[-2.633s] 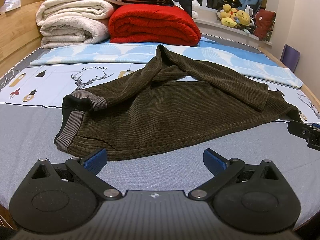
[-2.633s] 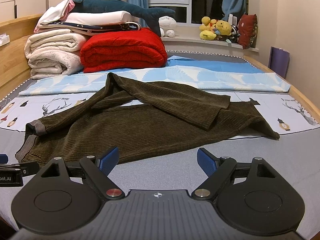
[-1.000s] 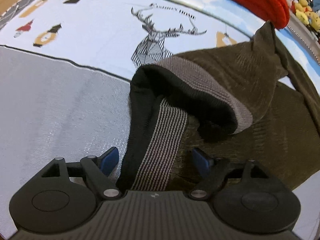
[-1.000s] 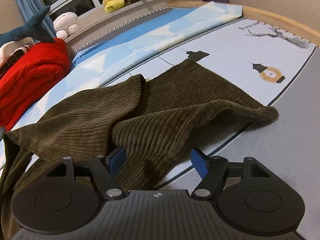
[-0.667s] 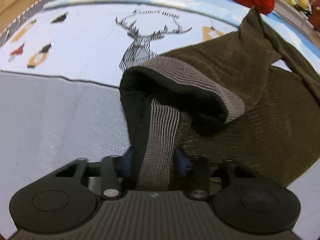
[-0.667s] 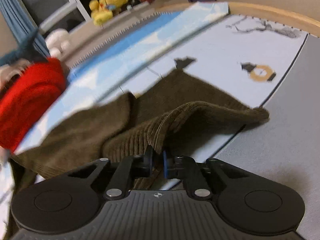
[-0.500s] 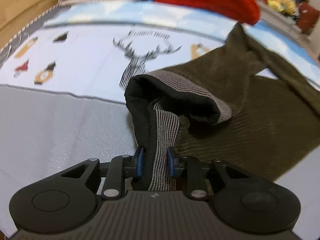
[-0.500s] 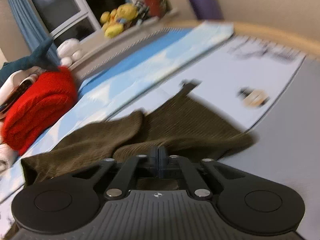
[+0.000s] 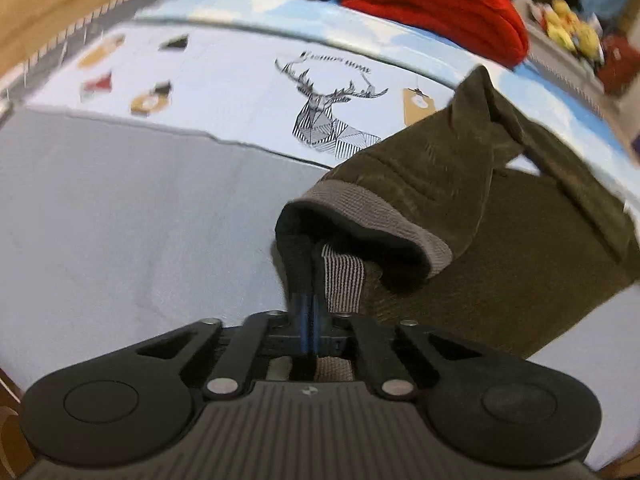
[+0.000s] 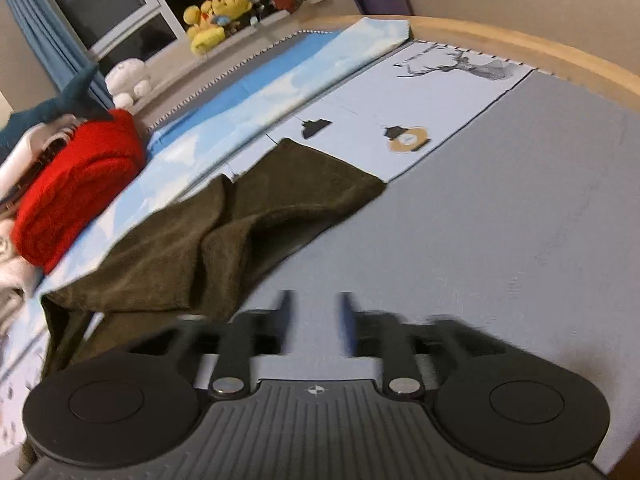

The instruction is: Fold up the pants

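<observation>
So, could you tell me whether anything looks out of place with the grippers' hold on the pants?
Yes: the right gripper is opening with nothing between its fingers; the pants lie beside it. Only the left gripper pinches the waistband.

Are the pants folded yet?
No. The pants lie rumpled and unfolded on the bed, waistband pinched by the left gripper.

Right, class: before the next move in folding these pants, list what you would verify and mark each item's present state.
1. Left gripper has the waistband: ok, jaws closing with the band's edge between them.
2. Right gripper has a leg: not ok, jaws opening, nothing between them.
3. Pants lie flat: not ok, rumpled, one leg crossing the other.
4. Grey sheet beside the pants is bare for the fold: ok.
5. Leg hems aligned: cannot tell.
</observation>
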A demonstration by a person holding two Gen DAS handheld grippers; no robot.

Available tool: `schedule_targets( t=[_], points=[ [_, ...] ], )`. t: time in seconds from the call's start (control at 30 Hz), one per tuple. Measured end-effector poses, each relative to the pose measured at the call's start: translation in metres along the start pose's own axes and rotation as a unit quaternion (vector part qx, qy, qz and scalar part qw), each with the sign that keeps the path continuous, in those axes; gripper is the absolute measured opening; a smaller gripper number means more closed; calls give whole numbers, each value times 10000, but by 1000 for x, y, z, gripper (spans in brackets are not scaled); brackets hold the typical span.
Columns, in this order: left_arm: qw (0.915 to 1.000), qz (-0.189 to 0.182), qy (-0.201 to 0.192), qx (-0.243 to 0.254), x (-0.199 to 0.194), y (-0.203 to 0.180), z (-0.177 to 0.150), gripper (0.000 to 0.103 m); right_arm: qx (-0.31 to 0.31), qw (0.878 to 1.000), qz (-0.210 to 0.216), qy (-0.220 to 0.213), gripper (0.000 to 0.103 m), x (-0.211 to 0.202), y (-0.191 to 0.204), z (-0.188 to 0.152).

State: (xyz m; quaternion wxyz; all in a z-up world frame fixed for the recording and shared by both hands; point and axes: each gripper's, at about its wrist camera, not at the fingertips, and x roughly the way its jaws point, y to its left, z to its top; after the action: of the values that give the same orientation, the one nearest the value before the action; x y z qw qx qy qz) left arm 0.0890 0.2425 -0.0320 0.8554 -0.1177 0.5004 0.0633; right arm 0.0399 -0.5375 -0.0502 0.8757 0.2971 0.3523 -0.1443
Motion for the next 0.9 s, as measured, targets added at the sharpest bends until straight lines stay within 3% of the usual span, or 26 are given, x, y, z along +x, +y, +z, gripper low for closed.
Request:
schedule_targets(
  t=[0.03,0.07,0.1,0.23,0.43,0.57,0.63,0.7,0.9],
  points=[
    [9998,-110,63,-146,5,4,2,33,52,10000,37,2,52,8,3,3],
    [9993,-206,95,-287,10,6,4,51,120,9999,83,10,52,16,4,6],
    [9987,-268,137,-401,17,7,5,59,203,9997,116,20,52,24,7,5],
    [9965,-370,548,-506,49,3,7,64,406,9989,182,150,52,65,25,4],
    [9970,-33,766,-67,85,-14,20,75,288,9993,92,225,53,121,54,15],
    [9964,230,787,226,95,-25,23,73,310,9988,-167,348,53,153,61,18],
    [9949,391,769,516,97,-31,25,60,196,9990,-250,326,49,161,64,21],
    [9943,373,737,680,94,-33,28,46,98,9991,-244,344,10,160,65,27],
    [9953,281,335,860,68,-41,34,34,25,9997,-183,-161,8,93,78,48]
  ],
)
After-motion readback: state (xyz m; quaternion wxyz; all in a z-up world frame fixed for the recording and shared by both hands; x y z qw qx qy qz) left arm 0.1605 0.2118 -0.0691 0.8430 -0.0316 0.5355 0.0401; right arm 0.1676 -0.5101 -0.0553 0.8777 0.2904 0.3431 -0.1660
